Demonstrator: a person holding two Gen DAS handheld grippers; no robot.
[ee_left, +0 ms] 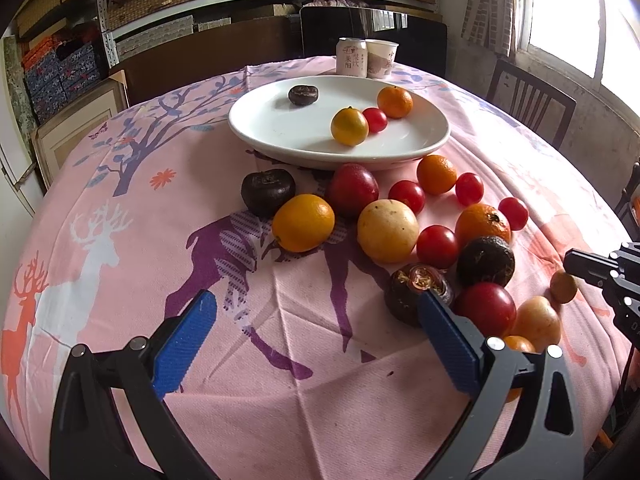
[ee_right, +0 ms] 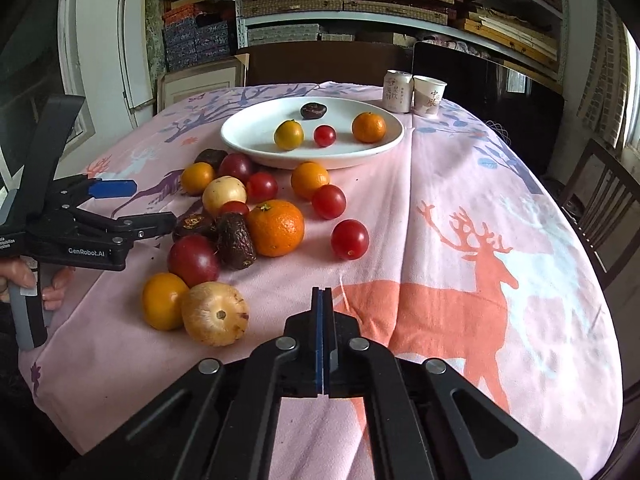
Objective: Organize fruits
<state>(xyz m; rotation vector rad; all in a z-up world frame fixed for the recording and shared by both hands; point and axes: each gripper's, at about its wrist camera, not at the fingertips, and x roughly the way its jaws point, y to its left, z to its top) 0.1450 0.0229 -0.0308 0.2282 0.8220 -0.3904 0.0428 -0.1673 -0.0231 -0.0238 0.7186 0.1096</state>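
Note:
A white plate (ee_left: 280, 136) (ee_right: 248, 148) at the far middle of the table holds a dark fruit (ee_left: 303, 95), a yellow citrus (ee_left: 349, 126), a cherry tomato (ee_left: 375, 119) and an orange (ee_left: 395, 101). Many loose fruits lie in front of it: oranges (ee_left: 303, 222) (ee_right: 275, 228), cherry tomatoes (ee_right: 349, 239), dark passion fruits (ee_left: 267, 192), pale yellow fruits (ee_left: 387, 230) (ee_right: 214, 313). My left gripper (ee_left: 316, 308) (ee_right: 154, 205) is open and empty, just left of the pile. My right gripper (ee_right: 322, 294) is shut and empty, near the front of the pile.
A drink can (ee_left: 351, 56) (ee_right: 398, 91) and a paper cup (ee_left: 382, 58) (ee_right: 429, 95) stand behind the plate. The table has a pink deer-print cloth (ee_left: 120, 240). Wooden chairs (ee_right: 600, 208) stand at the right. Shelves of boxes fill the back wall.

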